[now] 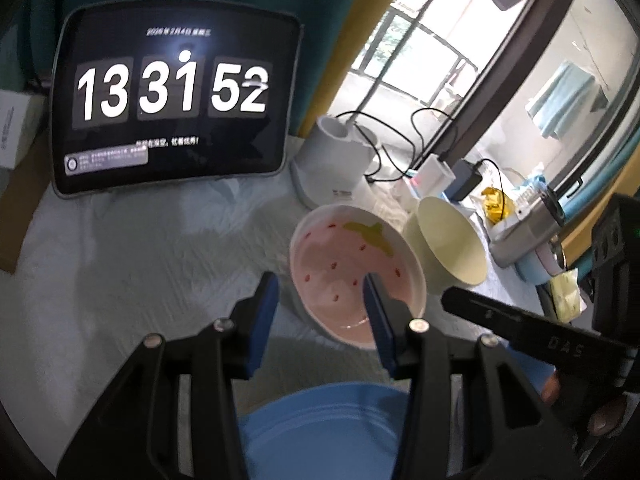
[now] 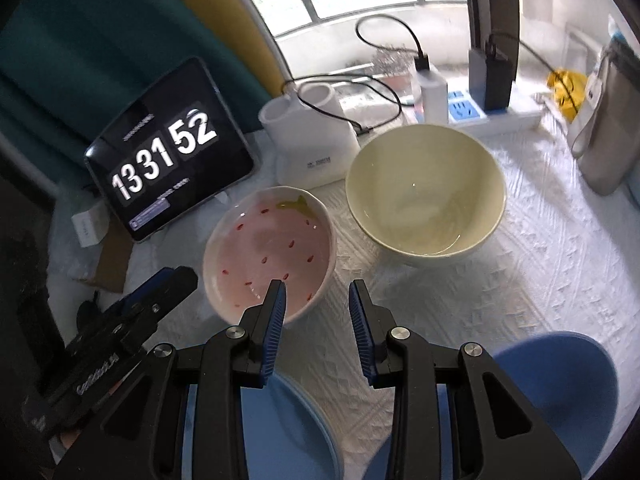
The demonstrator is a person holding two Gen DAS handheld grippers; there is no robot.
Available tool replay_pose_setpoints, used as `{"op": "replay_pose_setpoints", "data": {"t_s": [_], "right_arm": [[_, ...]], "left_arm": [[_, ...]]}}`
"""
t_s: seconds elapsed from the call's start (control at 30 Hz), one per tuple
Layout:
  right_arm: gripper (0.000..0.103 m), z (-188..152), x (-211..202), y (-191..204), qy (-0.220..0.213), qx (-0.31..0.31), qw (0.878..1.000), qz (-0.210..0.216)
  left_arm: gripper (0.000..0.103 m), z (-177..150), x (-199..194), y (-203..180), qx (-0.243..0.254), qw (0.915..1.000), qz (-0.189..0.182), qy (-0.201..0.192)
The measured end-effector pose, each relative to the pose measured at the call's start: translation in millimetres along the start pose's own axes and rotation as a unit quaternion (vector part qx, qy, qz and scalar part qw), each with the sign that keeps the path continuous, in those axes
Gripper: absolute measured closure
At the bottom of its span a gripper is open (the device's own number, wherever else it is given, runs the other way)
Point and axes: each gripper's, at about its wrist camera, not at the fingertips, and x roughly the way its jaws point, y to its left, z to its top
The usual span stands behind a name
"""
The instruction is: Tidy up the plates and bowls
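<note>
Strawberry bowl (image 2: 269, 250): pink glazed ceramic with red seed marks, sitting upright on the white quilted cloth (image 2: 500, 280) of the worktop, just in front of the tablet clock (image 2: 168, 152). The cream bowl (image 2: 425, 192) is beside it on its right, close but not nesting. Two blue dishes sit nearer me: a blue plate (image 2: 288, 432) under my right tool and a blue bowl (image 2: 560, 392) further right. I judge all of these stiff, glossy and chippable; glaze looks wet-slick, so the pads could slide on a curved wall. The cream one is deep and thick, probably the heaviest. Best hold, I think, is a rim pinch: one pad inside, one outside, on the near edge, and lift level. Left gripper (image 1: 320, 308) fingers are spread, nothing between them; its right pad overlaps the pink bowl in view, though I can't tell if it touches. Right gripper (image 2: 318, 304) fingers also spread and empty, hovering over bare cloth just off the pink bowl's near rim. Risk: rims clinking when stacking, so set down slow. The soft cloth may let a bowl rock when nudged.
</note>
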Motion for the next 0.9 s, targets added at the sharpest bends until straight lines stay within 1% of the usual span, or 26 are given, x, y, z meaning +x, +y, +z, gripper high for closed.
{"op": "replay_pose_setpoints", "data": {"t_s": [0.17, 0.27, 0.37, 0.5, 0.6, 0.63, 0.83, 0.9], "right_arm": [[0.068, 6, 13, 0, 0.005, 0.011, 1.0, -0.008], [0.068, 11, 20, -1, 0.013, 0.024, 1.0, -0.01], [0.068, 13, 30, -3, 0.027, 0.036, 0.999, -0.012], [0.068, 14, 43, -2, 0.045, 0.046, 0.998, -0.016], [0.068, 17, 49, -1, 0.053, 0.047, 0.997, -0.018], [0.068, 18, 52, 0, 0.057, 0.046, 0.997, -0.018], [0.069, 26, 71, -7, 0.095, 0.066, 0.993, -0.032], [0.069, 27, 74, -7, 0.097, 0.064, 0.993, -0.03]], "left_arm": [[0.057, -3, 14, 4, -0.022, 0.9996, 0.011, 0.017], [0.057, -5, 21, 4, -0.023, 0.9993, 0.017, 0.024], [0.057, -6, 26, 4, -0.028, 0.9991, 0.012, 0.031], [0.057, -7, 34, 7, -0.037, 0.9984, 0.014, 0.041], [0.057, -8, 42, 9, -0.044, 0.9973, 0.009, 0.057], [0.057, -9, 45, 9, -0.045, 0.9969, 0.014, 0.063], [0.057, -10, 50, 11, -0.051, 0.9963, 0.012, 0.068], [0.057, -9, 49, 13, -0.052, 0.9964, 0.011, 0.066]]}}
